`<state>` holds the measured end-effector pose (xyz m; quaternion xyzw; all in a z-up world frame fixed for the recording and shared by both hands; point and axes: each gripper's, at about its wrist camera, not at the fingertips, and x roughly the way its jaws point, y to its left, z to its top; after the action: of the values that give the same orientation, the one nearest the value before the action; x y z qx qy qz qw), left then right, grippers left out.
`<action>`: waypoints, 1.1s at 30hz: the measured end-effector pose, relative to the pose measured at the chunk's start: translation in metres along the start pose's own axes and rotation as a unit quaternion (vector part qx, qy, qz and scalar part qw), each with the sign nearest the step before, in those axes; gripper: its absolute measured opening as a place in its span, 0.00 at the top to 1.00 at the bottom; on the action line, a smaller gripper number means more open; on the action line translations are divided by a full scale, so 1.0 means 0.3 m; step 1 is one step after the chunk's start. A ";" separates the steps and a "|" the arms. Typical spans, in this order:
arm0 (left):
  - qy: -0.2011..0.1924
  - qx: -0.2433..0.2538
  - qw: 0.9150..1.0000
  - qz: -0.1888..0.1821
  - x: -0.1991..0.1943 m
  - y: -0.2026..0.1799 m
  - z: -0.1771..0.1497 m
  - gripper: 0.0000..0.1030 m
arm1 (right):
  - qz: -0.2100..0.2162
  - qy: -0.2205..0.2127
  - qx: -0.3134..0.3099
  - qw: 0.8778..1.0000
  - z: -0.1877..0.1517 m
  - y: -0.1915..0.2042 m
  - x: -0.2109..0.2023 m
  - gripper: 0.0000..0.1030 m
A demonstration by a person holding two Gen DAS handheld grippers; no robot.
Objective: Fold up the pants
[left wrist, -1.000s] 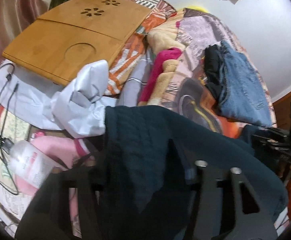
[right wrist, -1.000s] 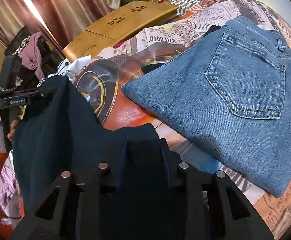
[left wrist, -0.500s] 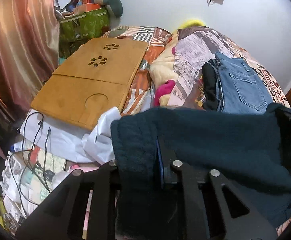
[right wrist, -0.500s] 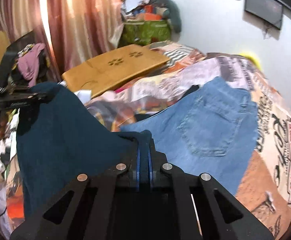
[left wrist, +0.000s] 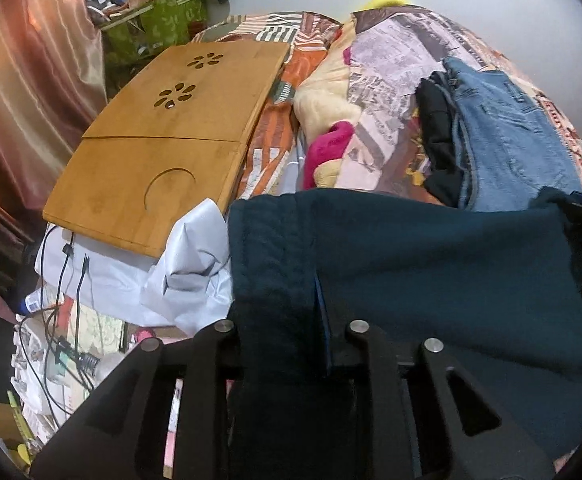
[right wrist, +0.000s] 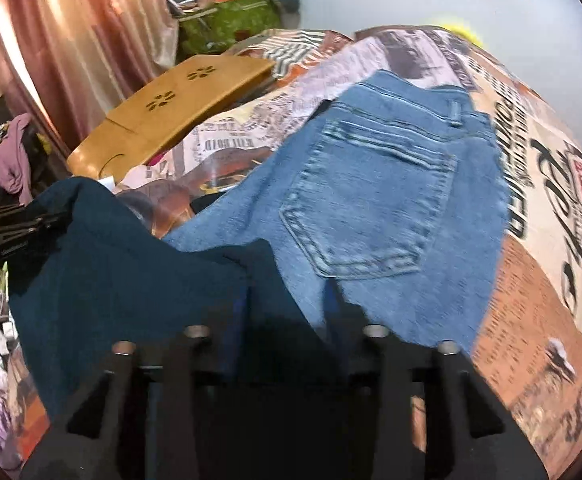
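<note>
Cluttered bed with a printed newspaper-pattern quilt point(right wrist: 531, 184) ahead. My left gripper point(left wrist: 287, 320) is clamped on the dark teal fleece pants point(left wrist: 431, 260), jaws easing apart; my right gripper point(right wrist: 287, 312) is opening around its corner, which might slip onto the folded blue denim jeans point(right wrist: 371, 200) just beyond.

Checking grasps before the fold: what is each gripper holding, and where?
Left gripper pinches the teal pants by a banded edge, jaws opening; right gripper opening, cloth between.

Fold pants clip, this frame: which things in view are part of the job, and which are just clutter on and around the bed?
Job:
- dark pants, stretched between both tongs
- left tongs, opening, cloth between them
- right tongs, opening, cloth between them

Lying about:
- folded jeans
- black garment beside the jeans
- wooden tray
- white bag
- cables
- green box
</note>
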<state>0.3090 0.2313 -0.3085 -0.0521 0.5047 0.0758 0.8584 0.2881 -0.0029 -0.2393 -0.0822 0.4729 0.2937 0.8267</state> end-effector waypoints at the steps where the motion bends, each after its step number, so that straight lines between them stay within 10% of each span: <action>1: -0.005 -0.001 1.000 -0.003 -0.024 -0.003 0.002 0.75 | 0.005 -0.004 0.006 1.000 -0.007 -0.006 -0.030 0.62; 5: -0.043 -0.009 0.999 -0.008 -0.165 0.008 -0.016 0.46 | 0.030 -0.027 0.028 0.999 -0.055 -0.014 -0.170 0.62; 11: -0.079 -0.022 0.997 -0.003 -0.332 0.044 -0.086 0.39 | 0.025 -0.057 0.007 0.998 -0.152 0.047 -0.343 0.53; 24: 0.002 -0.048 0.999 0.019 -0.138 0.018 -0.295 0.39 | 0.033 -0.019 0.049 0.998 -0.414 0.049 -0.389 0.52; 33: -0.062 -0.032 0.996 0.052 -0.231 -0.020 -0.291 0.64 | 0.033 -0.001 0.086 0.996 -0.516 0.045 -0.383 0.52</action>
<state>0.2020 0.2055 -0.2902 -0.0481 0.4497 0.1395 0.8809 0.1232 -0.1028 -0.2254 0.0051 0.4980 0.2796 0.8208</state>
